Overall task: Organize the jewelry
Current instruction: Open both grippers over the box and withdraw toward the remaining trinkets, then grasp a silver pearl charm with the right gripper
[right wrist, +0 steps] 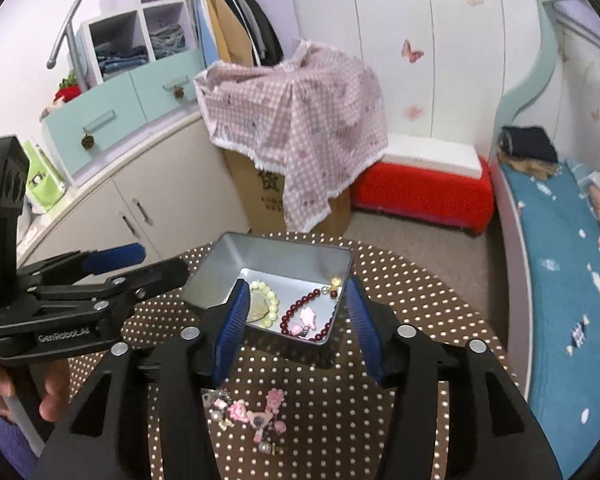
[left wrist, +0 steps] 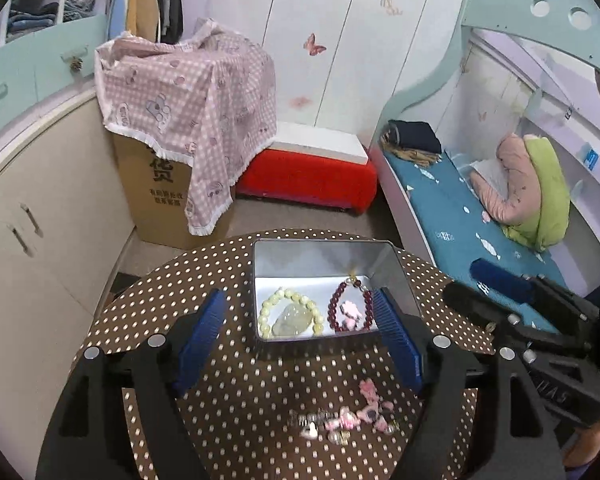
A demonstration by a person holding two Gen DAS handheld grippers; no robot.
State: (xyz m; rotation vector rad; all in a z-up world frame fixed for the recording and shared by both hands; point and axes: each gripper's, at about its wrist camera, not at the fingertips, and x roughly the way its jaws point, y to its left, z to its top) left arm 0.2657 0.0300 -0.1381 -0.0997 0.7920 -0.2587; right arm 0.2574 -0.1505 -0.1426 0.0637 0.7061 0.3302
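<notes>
So the metal tin (left wrist: 324,256) is sitting toward the far side of the polka-dot counter (left wrist: 236,364), and two bracelets are already lying inside it: a pale yellow-green bead bracelet (left wrist: 290,312) around a translucent stone, and beside it a dark red bead bracelet (left wrist: 350,308) with a pink charm. The leftover piece is the pink charm bracelet (right wrist: 252,414), lying loose on the counter just in front of the tin, on the near side.

Both grippers are hovering in front of the tin with nothing in them. The left gripper (left wrist: 300,344) is holding its fingers spread wide, and the right gripper (right wrist: 296,328) is spread too, a bit narrower.

My guess is the charm bracelet is going next. It's lumpy and strung out sideways, so I'd be coming straight down over the thickest cluster of charms and closing gently there, not on a thin end where it slips. Then lifting high enough that the dangling part is clearing the tin's front wall, and dropping it in the free spot near the front of the tin so it isn't tangling with the red one.
</notes>
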